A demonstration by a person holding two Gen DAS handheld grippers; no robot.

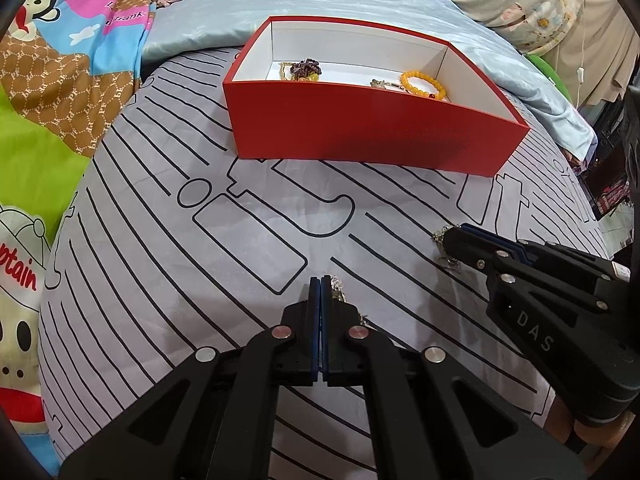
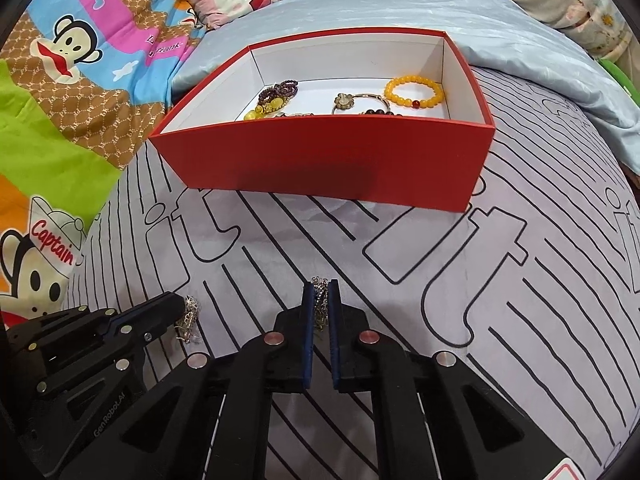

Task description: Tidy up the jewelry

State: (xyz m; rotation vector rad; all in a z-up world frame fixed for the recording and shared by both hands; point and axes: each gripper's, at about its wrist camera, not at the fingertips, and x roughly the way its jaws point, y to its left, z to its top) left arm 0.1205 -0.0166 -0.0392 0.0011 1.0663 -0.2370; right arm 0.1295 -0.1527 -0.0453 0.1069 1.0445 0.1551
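Right at the lens, the right claw (image 2: 321, 300) pinches a silvery chain piece (image 2: 320, 307) between its blue pads, jaws nearly closed on it, low over the bed sheet (image 2: 520, 280). Off to its left, the left claw (image 1: 321, 286) is clamped fully together, and a second bit of silver jewelry (image 2: 189, 318) shows at its tip — it appears to be held there, though how firmly I cannot tell. Beyond both sits the red box (image 2: 320, 152), well apart from the claws, open-topped, already holding a yellow bead bracelet (image 2: 414, 91), a dark purple bead bracelet (image 2: 280, 91) and a few smaller pieces.

Looks like the pick-up step — so the way to do it well: keep the squeeze steady, lift straight up until the dangling chain clears the sheet, carry it high over the near red wall, and release only when the piece hangs inside, over a bare patch of the white floor.
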